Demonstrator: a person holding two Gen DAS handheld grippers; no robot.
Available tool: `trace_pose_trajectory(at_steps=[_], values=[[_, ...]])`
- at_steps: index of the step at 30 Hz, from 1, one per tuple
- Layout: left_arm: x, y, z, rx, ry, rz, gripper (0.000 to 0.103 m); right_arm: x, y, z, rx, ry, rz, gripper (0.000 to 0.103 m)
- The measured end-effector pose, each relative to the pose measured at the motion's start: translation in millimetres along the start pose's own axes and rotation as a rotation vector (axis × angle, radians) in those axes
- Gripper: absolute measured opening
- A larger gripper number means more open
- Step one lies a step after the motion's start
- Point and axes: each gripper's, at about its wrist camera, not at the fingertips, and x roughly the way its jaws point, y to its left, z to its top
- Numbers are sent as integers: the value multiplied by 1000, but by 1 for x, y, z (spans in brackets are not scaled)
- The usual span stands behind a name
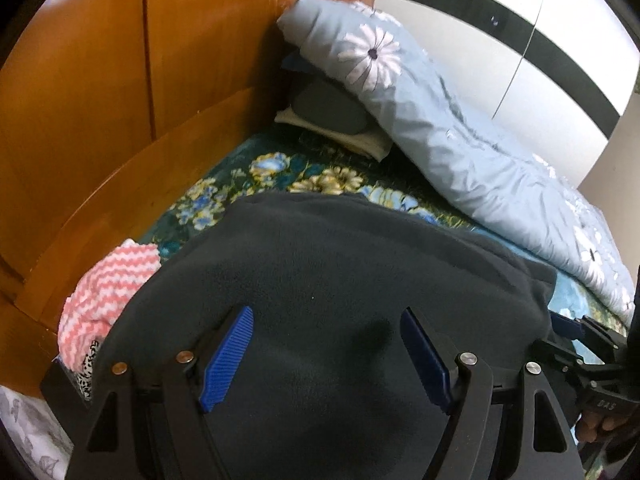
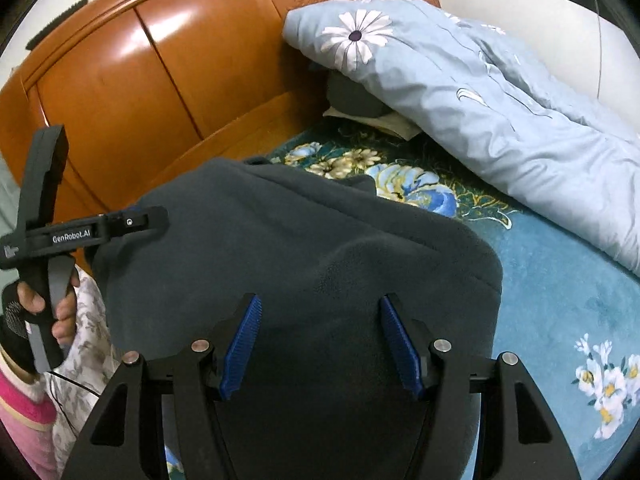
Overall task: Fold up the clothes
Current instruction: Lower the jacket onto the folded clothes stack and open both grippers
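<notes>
A dark grey fleece garment [image 1: 340, 264] [image 2: 304, 248] lies in a thick folded heap on the floral bed sheet [image 1: 320, 176]. My left gripper [image 1: 326, 316] hovers over its near part, blue pads wide apart, nothing pinched between them. My right gripper [image 2: 320, 302] stands the same way over the fleece, jaws apart and pressing on nothing. In the right wrist view the left gripper [image 2: 148, 216] reaches to the fleece's left edge, with a person's hand [image 2: 60, 312] on its handle. The right gripper [image 1: 572, 330] shows at the right edge of the left wrist view.
A pink-and-white zigzag cloth [image 1: 112, 280] lies left of the fleece. A light blue daisy quilt [image 1: 440, 128] [image 2: 480, 100] is bunched along the far right, over a dark pillow [image 1: 328, 108]. The wooden headboard [image 1: 120, 100] [image 2: 160, 80] bounds the left and back.
</notes>
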Motion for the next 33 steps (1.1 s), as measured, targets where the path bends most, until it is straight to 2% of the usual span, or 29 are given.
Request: trace_pose_trajectory(at_steps=[4,9,13,18,23,28,33], values=[[13,-7,-3,35,18,44,81,9,-9,1,42,27,31,63],[10,-15,-6,59,-8,61,83,5,-13,1,62,22,57,63],[0,-19,-10,29,-38,78,83,-8,-9,0,66,-3,61,63],[-26,-22,-18,-46,-132,46,83,-35,1,-6,74,-76,52,63],[-57,-36,-44,-73,-242,7,83,-56,20,-29,33,-138,43,63],[-70,-51,-74,-86,-241,-5,83,-70,35,-53,18,-155,13,63],[-83,-63,-106,-116,-261,28,83,-103,50,-81,-42,-231,-28,63]])
